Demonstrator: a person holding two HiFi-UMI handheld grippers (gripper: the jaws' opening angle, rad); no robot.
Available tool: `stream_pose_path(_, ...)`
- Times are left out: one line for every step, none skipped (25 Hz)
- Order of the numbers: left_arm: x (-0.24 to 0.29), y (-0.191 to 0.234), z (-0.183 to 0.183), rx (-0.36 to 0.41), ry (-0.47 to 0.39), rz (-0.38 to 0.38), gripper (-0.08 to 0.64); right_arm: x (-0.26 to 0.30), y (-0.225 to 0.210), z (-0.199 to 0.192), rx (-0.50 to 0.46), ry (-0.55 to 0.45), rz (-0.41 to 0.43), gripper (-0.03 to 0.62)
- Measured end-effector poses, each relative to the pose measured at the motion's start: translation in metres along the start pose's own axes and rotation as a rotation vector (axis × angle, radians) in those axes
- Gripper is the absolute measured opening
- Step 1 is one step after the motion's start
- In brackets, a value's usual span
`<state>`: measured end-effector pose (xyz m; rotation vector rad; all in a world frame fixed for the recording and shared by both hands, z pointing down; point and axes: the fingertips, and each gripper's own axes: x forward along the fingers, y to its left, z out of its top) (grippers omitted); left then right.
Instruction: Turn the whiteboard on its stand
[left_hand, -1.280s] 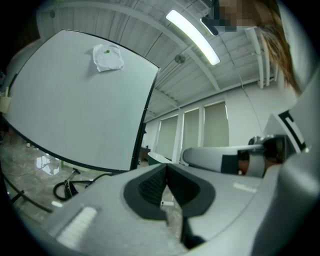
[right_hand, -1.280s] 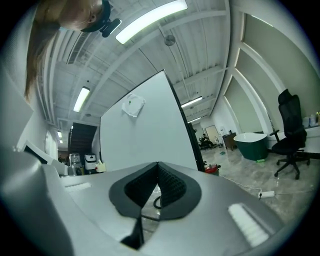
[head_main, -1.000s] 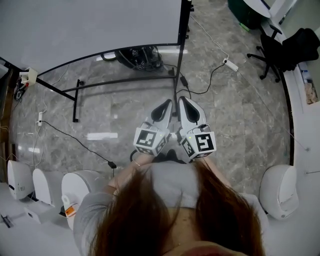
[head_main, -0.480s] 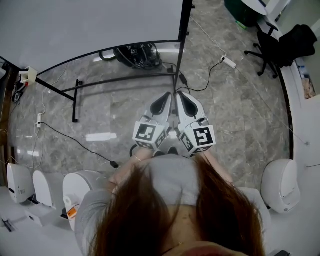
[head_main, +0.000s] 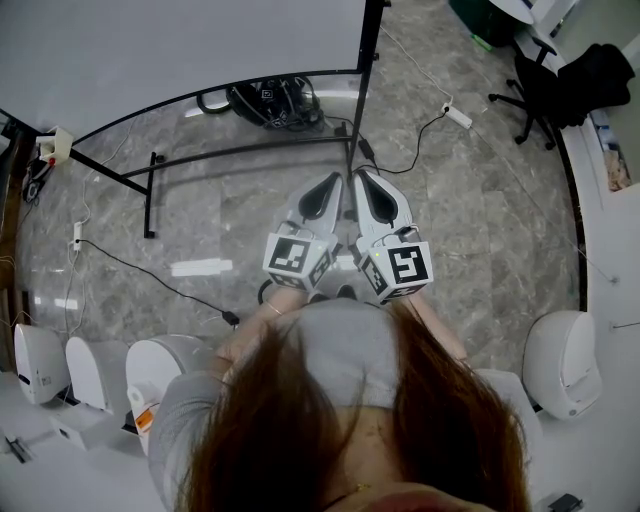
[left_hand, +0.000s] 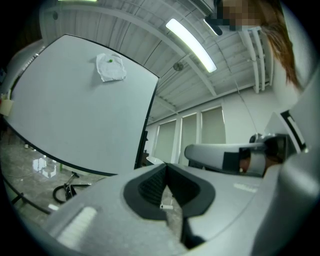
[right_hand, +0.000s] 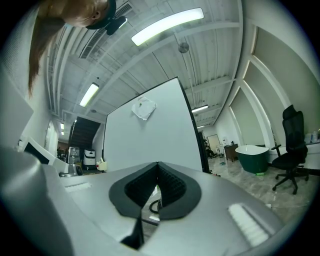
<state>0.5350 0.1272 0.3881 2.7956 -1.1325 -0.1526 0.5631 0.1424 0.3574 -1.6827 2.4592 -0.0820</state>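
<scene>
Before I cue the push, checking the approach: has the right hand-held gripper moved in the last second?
Yes, slightly. The right hand-held gripper has edged up the picture, its tip now nearer the whiteboard stand's black floor bar.

Blocked across the upper left by the whiteboard (head_main: 180, 50), edged at upper centre by its black post (head_main: 364, 90). Under the board, barred low by the stand's floor rails (head_main: 240, 153) and a cable coil (head_main: 275, 100). Open floor (head_main: 480, 230) right of centre, up to the power strip (head_main: 458, 117) and office chair (head_main: 540, 90). Hemmed at lower corners by white rounded units (head_main: 90, 370).
</scene>
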Motion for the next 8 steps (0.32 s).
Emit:
stream_pose_path(-0.0005, -0.0001, 0.0005, -0.001, 0.001, 0.0, 0.003, -0.0002, 0.0005, 0.0008, -0.001, -0.002, -0.001, 0.003)
stream_pose_path(-0.0007, 0.0, 0.0014, -0.003, -0.001, -0.001, 0.002, 0.0001, 0.0011, 0.0013, -0.003, -0.003, -0.001, 0.003)
stream_pose_path(-0.0008, 0.0001, 0.0021, -0.005, -0.005, -0.002, 0.002, 0.0005, 0.0017, 0.0012, -0.005, -0.003, 0.0, 0.003)
stream_pose_path(-0.001, 0.0001, 0.0024, -0.006, -0.008, -0.002, 0.002, 0.0008, 0.0024, 0.0007, -0.007, -0.002, 0.002, 0.003)
stream_pose_path(-0.0014, 0.0, 0.0024, -0.007, -0.011, -0.002, 0.003, 0.0009, 0.0032, -0.0001, -0.009, 0.0, 0.004, 0.003)
stream_pose_path(-0.0021, -0.0003, 0.0023, -0.008, -0.012, -0.001, 0.003, 0.0006, 0.004, -0.0008, -0.012, 0.0, 0.005, 0.003)
stream_pose_path(-0.0028, -0.0007, 0.0021, -0.009, -0.013, -0.001, 0.003, 0.0002, 0.0048, -0.0015, -0.015, 0.001, 0.006, 0.003)
stream_pose_path(-0.0035, -0.0011, 0.0019, -0.009, -0.014, 0.0, 0.003, -0.0003, 0.0056, -0.0022, -0.019, 0.001, 0.007, 0.003)
